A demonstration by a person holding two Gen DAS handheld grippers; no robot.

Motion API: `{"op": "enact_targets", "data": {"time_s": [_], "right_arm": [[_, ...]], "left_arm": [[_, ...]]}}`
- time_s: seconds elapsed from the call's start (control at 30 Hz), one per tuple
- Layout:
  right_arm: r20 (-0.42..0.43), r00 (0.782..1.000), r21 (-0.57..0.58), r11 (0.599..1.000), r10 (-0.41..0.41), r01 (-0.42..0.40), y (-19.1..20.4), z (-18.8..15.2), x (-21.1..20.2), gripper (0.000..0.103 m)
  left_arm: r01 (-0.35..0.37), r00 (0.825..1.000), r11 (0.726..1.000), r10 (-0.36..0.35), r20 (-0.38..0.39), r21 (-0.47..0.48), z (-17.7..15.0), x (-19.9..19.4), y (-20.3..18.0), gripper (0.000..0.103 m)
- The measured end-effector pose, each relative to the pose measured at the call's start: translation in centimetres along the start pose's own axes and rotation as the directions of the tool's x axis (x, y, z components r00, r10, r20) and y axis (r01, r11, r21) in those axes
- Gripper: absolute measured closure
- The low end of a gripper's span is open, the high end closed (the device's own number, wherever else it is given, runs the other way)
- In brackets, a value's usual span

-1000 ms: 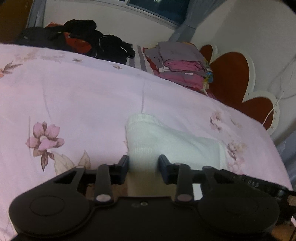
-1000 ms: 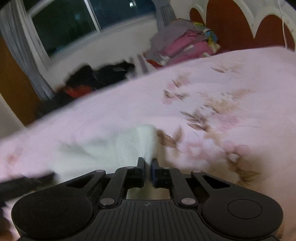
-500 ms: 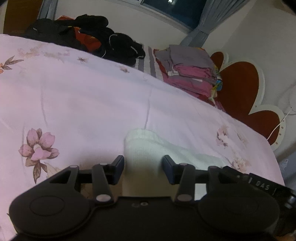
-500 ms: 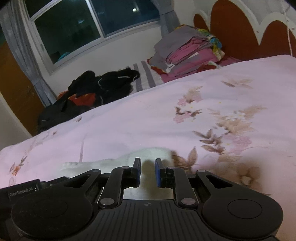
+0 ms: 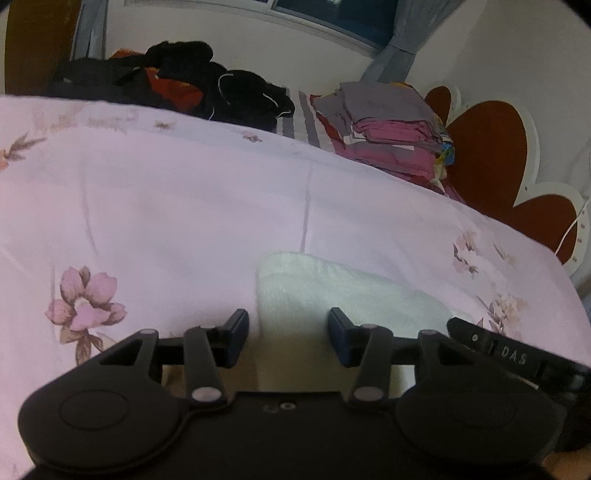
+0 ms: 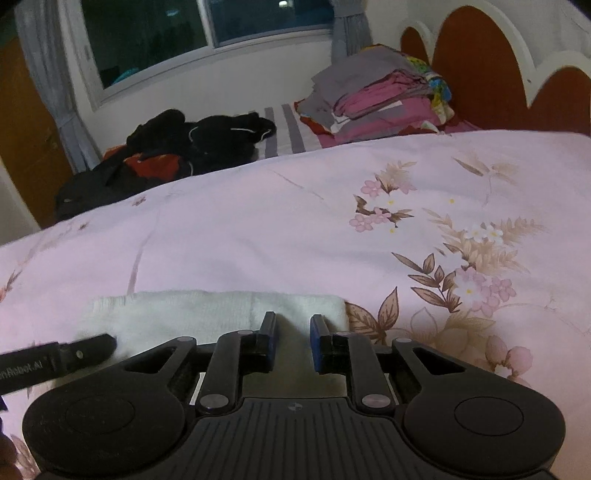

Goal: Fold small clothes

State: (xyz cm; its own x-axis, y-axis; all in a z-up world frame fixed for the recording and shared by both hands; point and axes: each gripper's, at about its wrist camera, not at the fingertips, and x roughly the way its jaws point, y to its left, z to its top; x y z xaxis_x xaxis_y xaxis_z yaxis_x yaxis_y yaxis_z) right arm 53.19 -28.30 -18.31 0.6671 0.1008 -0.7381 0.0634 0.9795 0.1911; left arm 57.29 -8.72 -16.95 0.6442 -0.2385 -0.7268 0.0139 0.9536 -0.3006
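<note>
A small white knitted garment [image 5: 317, 291] lies folded flat on the pink floral bedspread [image 5: 184, 206]. My left gripper [image 5: 289, 338] is open and empty, its fingertips just short of the garment's left end. In the right wrist view the same white garment [image 6: 207, 310] lies across the foreground. My right gripper [image 6: 291, 341] is open and empty, its fingertips over the garment's right end. The other gripper's black body shows at the right edge of the left wrist view [image 5: 513, 354] and at the left edge of the right wrist view [image 6: 55, 358].
A pile of black and red clothes [image 6: 192, 140] and a stack of folded grey and pink clothes [image 6: 380, 92] lie at the far side of the bed. A red and white scalloped headboard [image 6: 480, 66] stands at the right. A window [image 6: 207, 26] is behind.
My right gripper has opened and let go of the white garment, which now lies flat. My left gripper has opened a little wider. Both have drawn back slightly.
</note>
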Motion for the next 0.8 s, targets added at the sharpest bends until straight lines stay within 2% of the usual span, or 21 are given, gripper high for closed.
{"op": "enact_targets", "data": {"time_s": [0.4, 0.8], "right_arm": [[0.027, 0.998, 0.030, 0.998, 0.060, -0.061, 0.1, -1.0, -4.4, 0.085], [0.042, 0.997, -0.086, 0.994, 0.068, -0.064, 1.1, -4.9, -9.1, 0.085]], "left_arm": [[-0.028, 0.999, 0.994, 0.026, 0.020, 0.105, -0.5, -3.5, -1.8, 0.055], [0.025, 1.000, 0.989, -0.025, 0.000, 0.148, -3.6, -6.9, -2.9, 0.054]]}}
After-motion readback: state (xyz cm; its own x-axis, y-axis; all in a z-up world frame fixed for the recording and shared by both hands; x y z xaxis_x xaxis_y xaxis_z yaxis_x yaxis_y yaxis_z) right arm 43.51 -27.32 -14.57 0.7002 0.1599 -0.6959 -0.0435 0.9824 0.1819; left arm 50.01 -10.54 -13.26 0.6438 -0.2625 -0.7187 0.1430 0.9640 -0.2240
